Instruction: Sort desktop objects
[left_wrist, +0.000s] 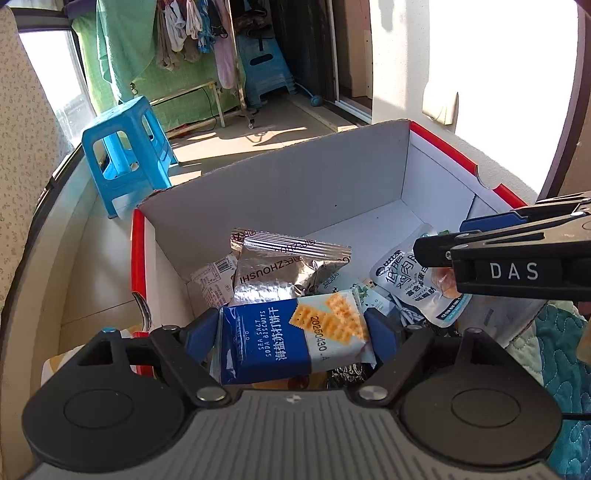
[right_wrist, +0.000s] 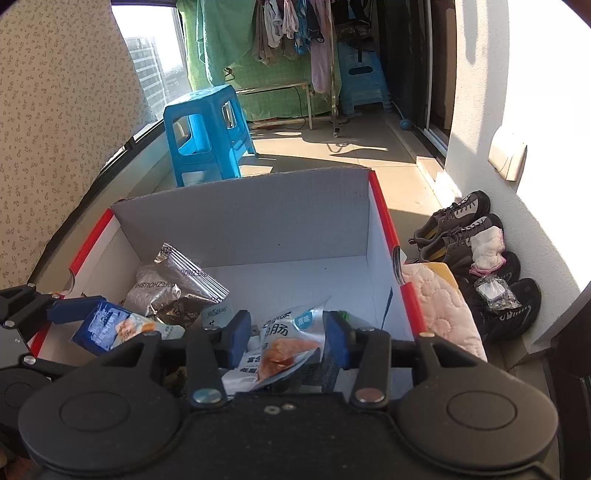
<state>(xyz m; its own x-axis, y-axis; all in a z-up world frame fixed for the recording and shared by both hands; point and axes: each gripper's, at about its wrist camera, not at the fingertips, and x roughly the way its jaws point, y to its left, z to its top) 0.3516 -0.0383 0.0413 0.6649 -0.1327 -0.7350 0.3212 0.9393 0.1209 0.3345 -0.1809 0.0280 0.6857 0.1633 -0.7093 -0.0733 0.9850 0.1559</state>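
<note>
Left gripper (left_wrist: 293, 328) pinches the blue-and-white soda biscuit packet (left_wrist: 291, 339) from both sides, blue pads pressed into its short edges, packet held over the near edge of the cardboard box (left_wrist: 280, 192). The same packet shows in the right wrist view at the box's near-left corner (right_wrist: 110, 328), with the left gripper's finger just beside it.

Right gripper (right_wrist: 282, 336) is closed on the white sausage pouch (right_wrist: 284, 343); both blue pads touch the pouch and it crumples between them, over the near edge of the box, right of centre. In the left wrist view the pouch (left_wrist: 413, 284) hangs under the right gripper's fingers (left_wrist: 436, 251) at the box's near-right side.

Silver foil snack bag (left_wrist: 284, 269) lies on the box floor towards the near-left, tilted, resting on other small packets that are too covered to read. Far half of the box floor shows white cardboard. Box has red outer edges and grey inner walls.

Outside the box: blue plastic stool (right_wrist: 207, 133) on the floor beyond the far wall, pink quilted cloth (right_wrist: 439, 302) touching the right wall, pairs of shoes (right_wrist: 461, 225) along the room wall to the right.
</note>
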